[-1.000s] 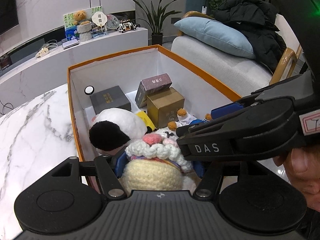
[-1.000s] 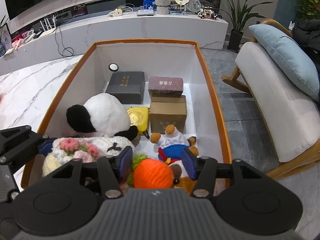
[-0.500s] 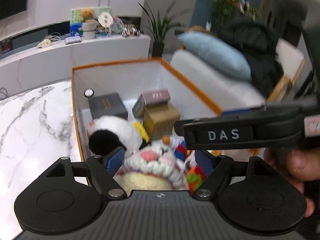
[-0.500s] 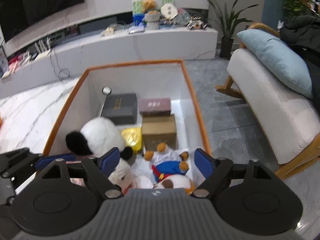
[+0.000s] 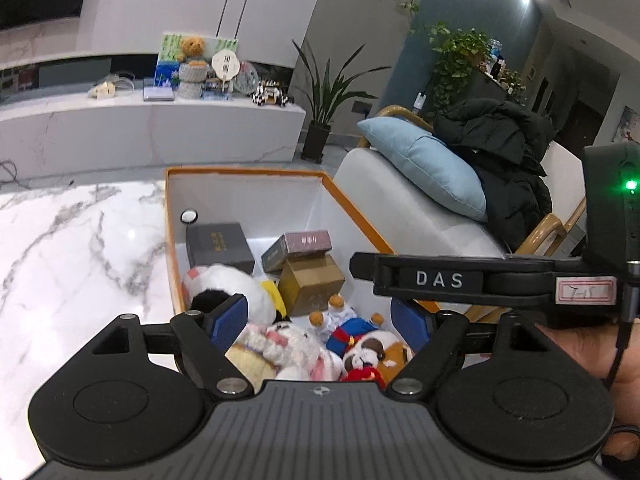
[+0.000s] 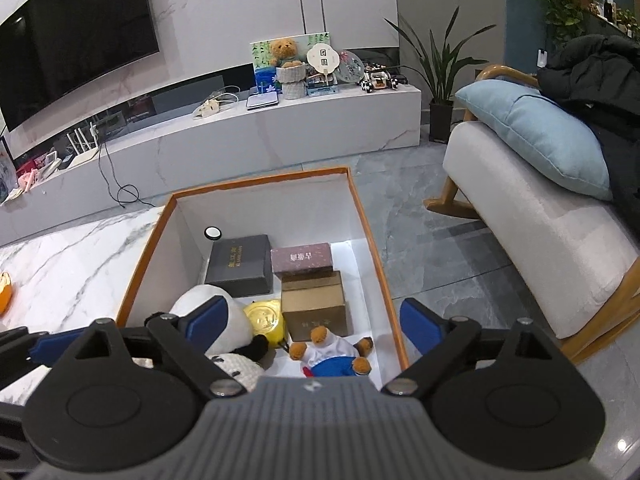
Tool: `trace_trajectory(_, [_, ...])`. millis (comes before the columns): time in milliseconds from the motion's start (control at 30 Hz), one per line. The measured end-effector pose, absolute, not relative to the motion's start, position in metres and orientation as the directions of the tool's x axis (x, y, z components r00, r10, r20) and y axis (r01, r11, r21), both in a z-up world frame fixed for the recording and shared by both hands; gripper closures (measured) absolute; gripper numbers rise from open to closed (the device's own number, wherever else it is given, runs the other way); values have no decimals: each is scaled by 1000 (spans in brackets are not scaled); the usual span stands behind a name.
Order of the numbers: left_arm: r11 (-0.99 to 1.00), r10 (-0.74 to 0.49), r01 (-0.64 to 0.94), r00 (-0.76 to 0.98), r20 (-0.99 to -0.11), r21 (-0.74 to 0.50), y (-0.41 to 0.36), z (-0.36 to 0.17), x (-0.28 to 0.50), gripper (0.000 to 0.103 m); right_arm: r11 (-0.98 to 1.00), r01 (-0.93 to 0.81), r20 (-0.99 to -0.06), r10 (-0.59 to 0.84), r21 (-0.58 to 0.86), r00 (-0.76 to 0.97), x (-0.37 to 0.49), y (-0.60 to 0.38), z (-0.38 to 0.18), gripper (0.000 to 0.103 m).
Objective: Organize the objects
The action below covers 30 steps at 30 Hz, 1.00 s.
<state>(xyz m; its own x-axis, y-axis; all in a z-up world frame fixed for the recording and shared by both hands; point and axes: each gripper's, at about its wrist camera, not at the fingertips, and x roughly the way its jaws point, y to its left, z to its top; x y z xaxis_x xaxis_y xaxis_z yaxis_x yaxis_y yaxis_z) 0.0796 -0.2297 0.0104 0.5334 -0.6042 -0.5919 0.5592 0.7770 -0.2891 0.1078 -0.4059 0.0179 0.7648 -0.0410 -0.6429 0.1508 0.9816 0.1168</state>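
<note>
White marble desk (image 5: 60,248) w/ an orange-edged box (image 6: 376,256) on it. Left claw (image 5: 320,320) & right claw (image 6: 316,320) hang over the box's near end, both just opened wide, holding nothing. Under the left claw lies a knit cake toy (image 5: 288,348). Panda toy (image 6: 208,308), small bear (image 6: 328,350) & gift boxes (image 6: 240,264) sit further in.
</note>
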Motion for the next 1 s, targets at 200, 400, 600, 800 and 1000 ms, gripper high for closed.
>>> trace_trajectory(200, [799,-584,505,520,-624,-327,-213,8,74,10,986,156,-637,-84,58,766,107,-400,19,6])
trace_trajectory(400, [839,-535,420,523,-663,-345,-202,3,79,9,987,151,-641,-83,53,763,99,-396,17,5])
trace_trajectory(600, [902,-417,355,574,-704,-245,-205,3,75,9,986,162,-636,-100,40,765,86,-390,15,5])
trace_trajectory(800, [925,-368,315,597,-713,-214,-201,2,75,9,982,190,-629,-155,-11,762,77,-380,9,3])
trace_trajectory(1000, [928,-355,316,597,-719,-196,-205,-2,72,9,980,177,-638,-192,-88,746,79,-368,2,1])
